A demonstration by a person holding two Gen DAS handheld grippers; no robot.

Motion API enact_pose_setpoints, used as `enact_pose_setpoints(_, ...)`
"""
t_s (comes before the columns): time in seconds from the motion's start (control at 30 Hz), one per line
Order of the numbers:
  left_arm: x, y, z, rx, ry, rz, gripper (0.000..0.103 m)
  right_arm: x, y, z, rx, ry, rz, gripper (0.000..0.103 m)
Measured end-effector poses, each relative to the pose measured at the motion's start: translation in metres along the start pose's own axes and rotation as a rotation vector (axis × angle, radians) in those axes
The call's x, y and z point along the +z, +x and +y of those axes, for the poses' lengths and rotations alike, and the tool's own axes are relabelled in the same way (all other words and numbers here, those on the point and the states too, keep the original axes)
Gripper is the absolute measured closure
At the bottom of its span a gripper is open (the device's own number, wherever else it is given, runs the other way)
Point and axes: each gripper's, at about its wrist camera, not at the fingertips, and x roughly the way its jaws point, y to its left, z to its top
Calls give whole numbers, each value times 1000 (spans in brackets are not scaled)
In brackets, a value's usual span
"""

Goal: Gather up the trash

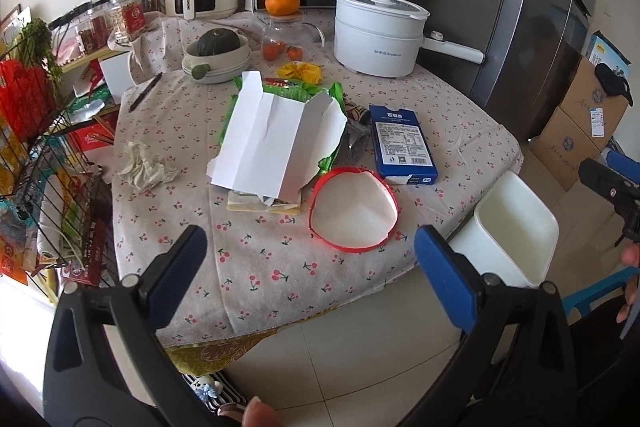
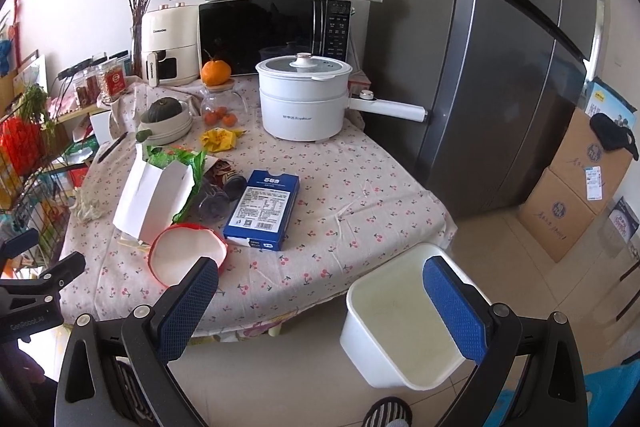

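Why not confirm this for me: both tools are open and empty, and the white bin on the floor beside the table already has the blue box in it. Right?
Not quite. The blue box lies on the table's cloth, not in the white bin, which looks empty in the right wrist view. The rest holds: the left tool and the right tool are open and empty.
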Motion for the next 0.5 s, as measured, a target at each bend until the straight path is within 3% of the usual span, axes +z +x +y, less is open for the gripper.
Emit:
enact_pose_setpoints(0.1, 7, 24, 9, -29, 4, 90, 0, 14, 19, 0, 71, -9, 54, 0)
enact_pose_setpoints(0.23, 19, 52, 15, -41, 33, 172, 0, 25, 54, 7, 83, -56, 141, 0)
enact_pose_setpoints(0.37, 37, 81, 26, -90, 67, 187, 0, 19, 85, 12, 108, -72, 198, 0)
enact_pose_setpoints(0.5, 51, 118, 43, -82, 75, 216, 0, 4, 116, 7, 167, -34, 280, 0)
